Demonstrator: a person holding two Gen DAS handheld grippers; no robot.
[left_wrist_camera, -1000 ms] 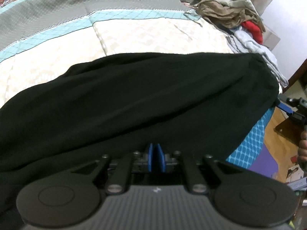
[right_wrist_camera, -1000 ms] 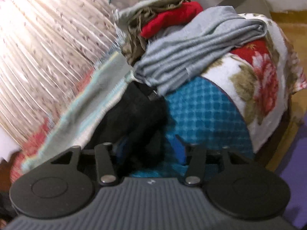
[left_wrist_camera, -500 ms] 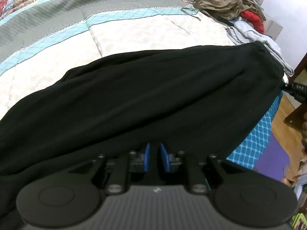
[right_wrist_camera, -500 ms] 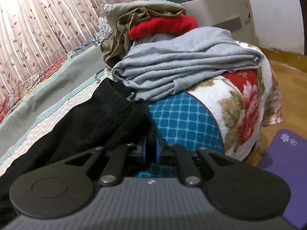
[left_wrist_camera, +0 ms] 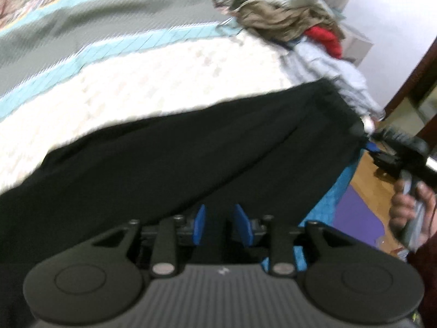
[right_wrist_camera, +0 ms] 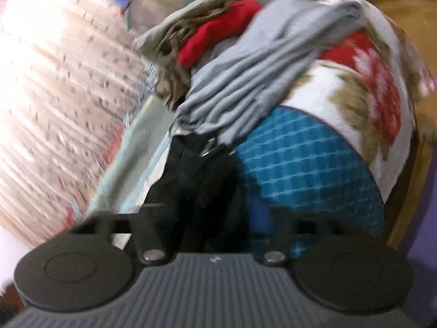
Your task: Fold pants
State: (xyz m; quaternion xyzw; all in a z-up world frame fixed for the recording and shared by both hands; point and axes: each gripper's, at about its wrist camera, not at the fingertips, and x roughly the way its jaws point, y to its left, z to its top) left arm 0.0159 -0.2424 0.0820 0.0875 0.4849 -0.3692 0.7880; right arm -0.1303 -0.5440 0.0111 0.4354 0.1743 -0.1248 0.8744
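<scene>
Black pants [left_wrist_camera: 191, 158] lie stretched out across the quilted bed [left_wrist_camera: 136, 87]. My left gripper [left_wrist_camera: 221, 227] hovers over their near edge. Its blue pads [left_wrist_camera: 200, 228] stand apart and its jaws are opening, with the cloth below them and not pinched. At the right end of the pants, my right gripper [left_wrist_camera: 368, 143] grips the waistband corner, with a person's hand [left_wrist_camera: 407, 213] behind it. The right wrist view is blurred. There a bunch of the black pants [right_wrist_camera: 196, 180] sits between the fingers of the right gripper [right_wrist_camera: 226, 213], and one blue pad [right_wrist_camera: 260, 216] shows beside the cloth.
A pile of tan, red and grey clothes [left_wrist_camera: 286, 22] lies at the far right of the bed, with a grey garment [right_wrist_camera: 259, 82] touching the waistband end. A blue checked sheet [right_wrist_camera: 300, 164] and a floral blanket [right_wrist_camera: 377, 87] hang over the bed's side. A purple mat [left_wrist_camera: 355, 213] lies on the floor.
The left gripper's pads have parted and it has drawn back and up from the pants. The right gripper has closed on the waistband end and its view has rolled.
</scene>
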